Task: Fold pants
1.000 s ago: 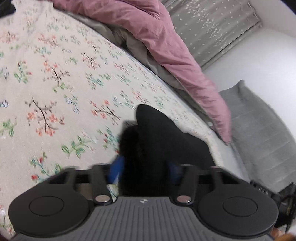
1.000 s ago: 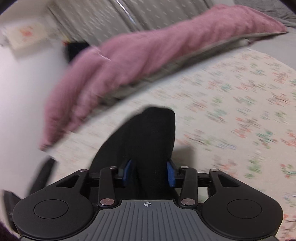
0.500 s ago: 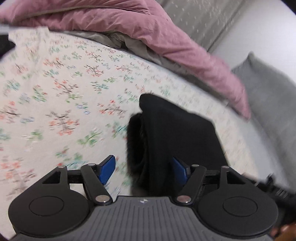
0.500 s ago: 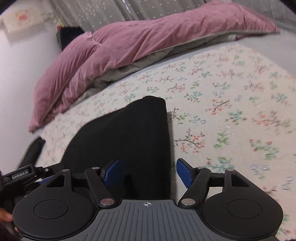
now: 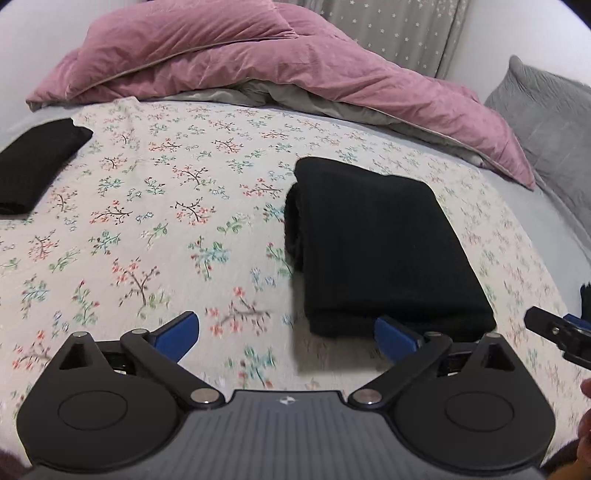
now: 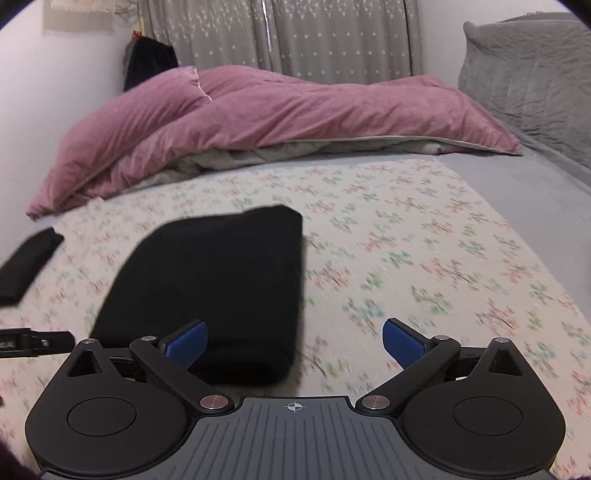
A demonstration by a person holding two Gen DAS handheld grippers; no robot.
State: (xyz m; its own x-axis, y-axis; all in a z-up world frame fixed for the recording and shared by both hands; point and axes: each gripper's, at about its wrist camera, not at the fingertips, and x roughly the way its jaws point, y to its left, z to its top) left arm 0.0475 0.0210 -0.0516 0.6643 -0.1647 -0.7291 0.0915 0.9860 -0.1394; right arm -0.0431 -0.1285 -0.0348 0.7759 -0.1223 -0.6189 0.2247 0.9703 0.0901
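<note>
The black pants lie folded into a thick rectangle on the floral bedspread. They also show in the right wrist view. My left gripper is open and empty, just in front of the bundle's near left corner. My right gripper is open and empty, in front of the bundle's near right corner. Its left pad overlaps the bundle's near edge. Part of the right gripper shows at the left wrist view's right edge.
A second folded black garment lies at the bedspread's left edge, also in the right wrist view. A pink duvet is heaped along the far side. A grey pillow stands at the right. Curtains hang behind.
Both grippers have opened, let go of the black pants and pulled back. The pants now lie flat on the bedspread.
</note>
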